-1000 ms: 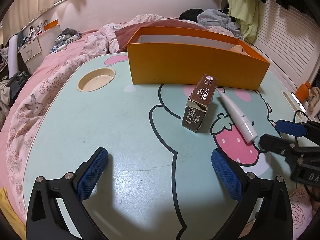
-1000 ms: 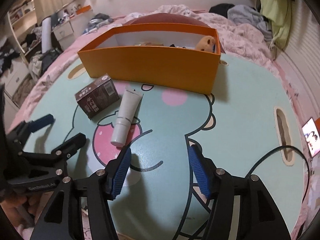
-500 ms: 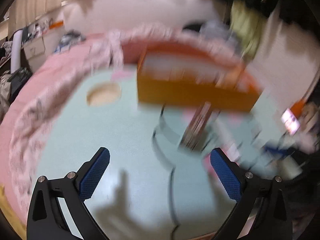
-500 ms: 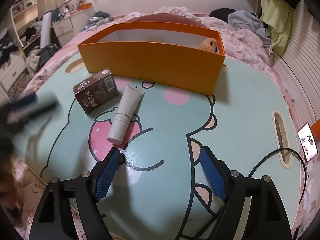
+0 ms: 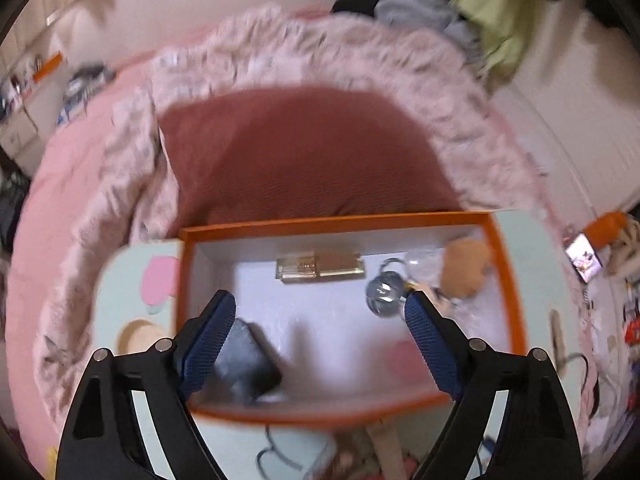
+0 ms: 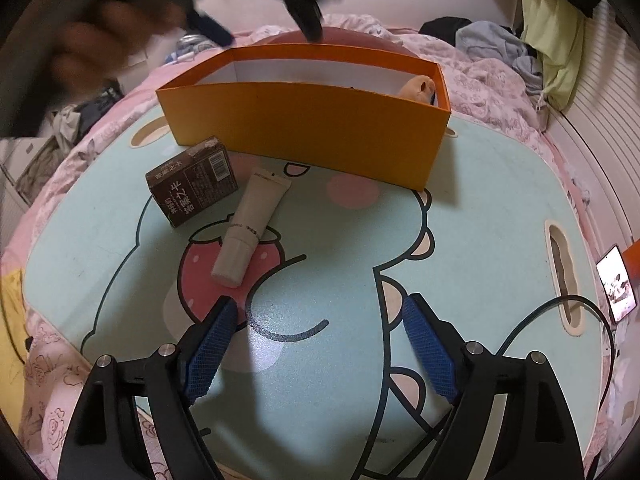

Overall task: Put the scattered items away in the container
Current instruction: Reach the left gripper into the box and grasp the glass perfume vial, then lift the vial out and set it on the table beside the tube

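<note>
The orange box point(image 6: 304, 120) stands at the far side of the cartoon table point(image 6: 480, 208). A brown carton point(image 6: 191, 186) and a white tube point(image 6: 252, 226) lie on the table in front of it. My left gripper point(image 5: 318, 344) is open and empty, held high above the orange box point(image 5: 504, 264), looking down into it. Inside lie a gold bottle point(image 5: 320, 266), a dark case point(image 5: 246, 362), a shiny round thing point(image 5: 383, 292) and a tan plush toy point(image 5: 466, 266). My right gripper point(image 6: 318, 350) is open and empty, low over the table's near part. The left gripper shows blurred at the top of the right wrist view point(image 6: 260, 20).
A pink floral quilt point(image 5: 100, 200) and a dark red cushion point(image 5: 304, 152) lie behind the box. A phone point(image 6: 616, 284) sits at the table's right edge with a black cable point(image 6: 560, 312). The table has a round cup recess point(image 5: 138, 334) at the left and a slot point(image 6: 562, 264) at the right.
My left gripper has risen from the table's near edge and swung forward over the orange box. My right gripper has opened wider and stayed about in place.
</note>
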Demonstrator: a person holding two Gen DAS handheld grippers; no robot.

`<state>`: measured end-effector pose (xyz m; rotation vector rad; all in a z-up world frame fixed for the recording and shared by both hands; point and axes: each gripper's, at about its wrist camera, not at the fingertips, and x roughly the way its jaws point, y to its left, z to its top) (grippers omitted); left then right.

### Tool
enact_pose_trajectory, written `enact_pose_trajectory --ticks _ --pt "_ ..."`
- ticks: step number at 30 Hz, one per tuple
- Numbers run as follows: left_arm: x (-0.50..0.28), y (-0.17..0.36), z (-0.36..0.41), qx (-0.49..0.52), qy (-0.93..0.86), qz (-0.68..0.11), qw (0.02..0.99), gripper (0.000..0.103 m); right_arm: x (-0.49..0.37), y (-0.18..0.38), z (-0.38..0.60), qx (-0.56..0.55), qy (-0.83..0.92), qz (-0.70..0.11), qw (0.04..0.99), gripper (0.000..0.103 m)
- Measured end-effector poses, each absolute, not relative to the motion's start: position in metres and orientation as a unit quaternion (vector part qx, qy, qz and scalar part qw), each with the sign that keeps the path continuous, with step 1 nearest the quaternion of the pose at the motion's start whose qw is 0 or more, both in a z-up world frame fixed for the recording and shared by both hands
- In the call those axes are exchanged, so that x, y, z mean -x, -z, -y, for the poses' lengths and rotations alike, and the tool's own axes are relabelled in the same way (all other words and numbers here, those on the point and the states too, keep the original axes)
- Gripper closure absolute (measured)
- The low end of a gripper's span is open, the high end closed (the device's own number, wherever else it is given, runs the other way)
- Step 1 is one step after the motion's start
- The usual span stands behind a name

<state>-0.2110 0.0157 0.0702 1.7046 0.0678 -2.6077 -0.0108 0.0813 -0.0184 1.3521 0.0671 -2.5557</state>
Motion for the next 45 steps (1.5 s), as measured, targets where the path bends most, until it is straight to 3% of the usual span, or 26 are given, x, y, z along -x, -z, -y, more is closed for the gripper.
enact_pose_trajectory --ticks 3,13,14,15,16,26,27,28,29,36,45 --pt "0.229 -0.041 -0.014 -0.584 0.810 -0.046 0.023 0.028 0.011 0.019 -0.081 -0.463 0.877 -0.022 0.126 0.018" --pt "0.252 -0.021 -0.025 -0.588 0.806 -0.022 0.064 0.027 0.011 0.020 -0.082 -0.462 0.877 -0.021 0.129 0.018" --pt "0.254 -0.019 -0.025 -0.592 0.804 -0.017 0.060 0.031 0.010 0.020 -0.082 -0.461 0.877 -0.020 0.129 0.018" --pt "0.255 -0.016 -0.023 -0.599 0.799 -0.017 0.060 0.048 0.010 0.020 -0.082 -0.461 0.878 -0.020 0.129 0.018" --pt "0.254 -0.013 -0.020 -0.604 0.794 -0.024 0.062 0.054 0.010 0.020 -0.081 -0.461 0.878 -0.019 0.129 0.018" --pt "0.234 -0.029 0.002 -0.608 0.790 -0.067 0.039 0.055 0.011 0.021 -0.081 -0.462 0.877 -0.023 0.129 0.017" --pt "0.233 -0.031 0.000 -0.607 0.792 -0.055 0.044 0.061 0.011 0.021 -0.081 -0.462 0.877 -0.023 0.129 0.016" --pt "0.233 -0.030 -0.002 -0.608 0.792 -0.046 0.046 0.081 0.011 0.021 -0.081 -0.462 0.877 -0.023 0.129 0.016" --pt "0.233 -0.028 -0.002 -0.612 0.789 -0.042 0.045 0.083 0.011 0.021 -0.081 -0.462 0.877 -0.022 0.129 0.016" --pt "0.229 -0.036 -0.001 -0.601 0.797 -0.053 0.014 0.084 0.013 0.022 -0.080 -0.462 0.877 -0.022 0.129 0.015" --pt "0.149 -0.130 -0.001 -0.483 0.865 -0.099 -0.091 0.084 0.012 0.022 -0.079 -0.462 0.877 -0.021 0.127 0.015"
